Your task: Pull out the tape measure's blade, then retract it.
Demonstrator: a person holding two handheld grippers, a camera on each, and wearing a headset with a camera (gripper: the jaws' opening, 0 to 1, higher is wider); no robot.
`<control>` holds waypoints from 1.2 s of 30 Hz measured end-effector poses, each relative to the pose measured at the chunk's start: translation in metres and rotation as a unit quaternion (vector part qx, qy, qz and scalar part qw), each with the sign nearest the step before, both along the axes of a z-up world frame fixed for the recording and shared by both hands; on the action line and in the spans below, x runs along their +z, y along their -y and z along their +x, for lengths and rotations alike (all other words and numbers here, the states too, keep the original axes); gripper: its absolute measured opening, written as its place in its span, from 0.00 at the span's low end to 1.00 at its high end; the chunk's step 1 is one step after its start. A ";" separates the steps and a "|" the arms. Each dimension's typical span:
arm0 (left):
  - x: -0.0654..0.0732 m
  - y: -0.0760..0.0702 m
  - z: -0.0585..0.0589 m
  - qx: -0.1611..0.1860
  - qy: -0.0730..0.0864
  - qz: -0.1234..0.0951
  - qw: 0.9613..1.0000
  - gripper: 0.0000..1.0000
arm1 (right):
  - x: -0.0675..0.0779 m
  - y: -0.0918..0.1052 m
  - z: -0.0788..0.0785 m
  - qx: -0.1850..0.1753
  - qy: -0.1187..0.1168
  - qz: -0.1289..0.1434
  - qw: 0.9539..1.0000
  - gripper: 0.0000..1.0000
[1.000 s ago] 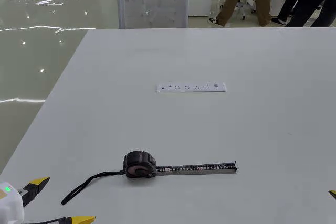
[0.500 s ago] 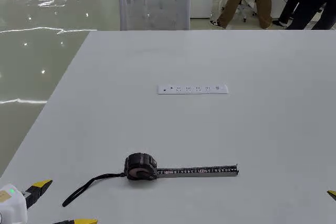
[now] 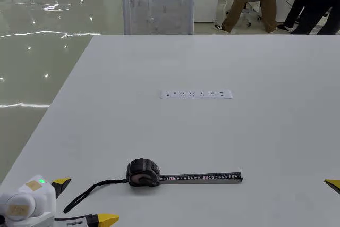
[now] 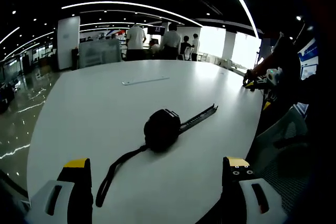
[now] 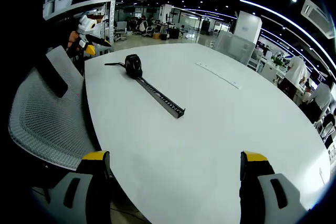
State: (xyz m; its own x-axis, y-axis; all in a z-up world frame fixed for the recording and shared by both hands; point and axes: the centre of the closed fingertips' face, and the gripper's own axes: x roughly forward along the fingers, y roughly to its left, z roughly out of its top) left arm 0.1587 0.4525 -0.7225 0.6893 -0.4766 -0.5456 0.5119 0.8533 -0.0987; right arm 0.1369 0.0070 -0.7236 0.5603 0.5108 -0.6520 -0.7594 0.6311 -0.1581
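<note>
Table [image 3: 265, 142]: white and wide, and all else sits on it.
Chair [image 3: 158, 9]: mesh-backed, at the far edge.
Power strip [image 3: 196, 94]: flat at mid-table, well apart from the tape.
Left gripper [image 4: 157, 162]: jaws wide apart, holding nothing.
Right gripper [image 5: 175, 156]: jaws wide apart, holding nothing, well apart from the blade's end.
Tape measure [image 3: 142, 173]: near the front edge. Its blade [image 3: 202, 177] lies flat, pulled out to the right, and its strap [image 3: 90, 192] trails left.
Change: the left gripper has come in closer to the strap, while the tape and blade lie as before.
Meaning: the pull-out looks done and the retracting has not begun.
Container: 1, the tape's own case, with the blade partly out.
</note>
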 end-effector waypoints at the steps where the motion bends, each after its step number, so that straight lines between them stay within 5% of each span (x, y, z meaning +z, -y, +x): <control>1: 0.001 0.003 0.001 0.003 0.001 -0.002 1.000 1.00 | 0.000 -0.001 0.002 0.004 0.000 0.000 1.000 1.00; 4: 0.002 0.017 0.004 0.011 0.004 -0.016 1.000 1.00 | -0.003 -0.010 0.008 0.029 -0.003 -0.010 1.000 1.00; 8: -0.005 0.027 0.008 0.026 0.001 0.010 1.000 1.00 | -0.003 -0.016 0.019 0.055 -0.003 -0.017 0.998 1.00; 15: -0.009 0.042 0.024 0.040 0.010 0.014 0.999 1.00 | -0.004 -0.029 0.037 0.098 -0.004 -0.034 0.995 0.98; 18: -0.009 0.044 0.032 0.054 0.022 0.000 0.998 1.00 | -0.007 -0.036 0.048 0.109 -0.009 -0.039 0.993 0.97; 20: -0.017 0.043 0.031 0.048 0.024 0.018 0.998 1.00 | -0.010 -0.043 0.054 0.117 -0.016 -0.043 0.992 0.97; 23: -0.025 0.041 0.030 0.050 0.003 0.008 0.999 1.00 | -0.014 -0.055 0.059 0.139 -0.023 -0.052 0.989 0.96; 30: -0.011 0.054 0.042 0.058 0.033 0.005 0.998 1.00 | -0.030 -0.071 0.077 0.187 -0.040 -0.082 0.978 0.92; 33: -0.005 0.060 0.052 0.083 0.040 -0.016 0.996 1.00 | -0.038 -0.074 0.088 0.199 -0.049 -0.092 0.974 0.87; 36: -0.005 0.068 0.058 0.098 0.052 -0.015 0.994 1.00 | -0.041 -0.081 0.096 0.212 -0.058 -0.098 0.971 0.86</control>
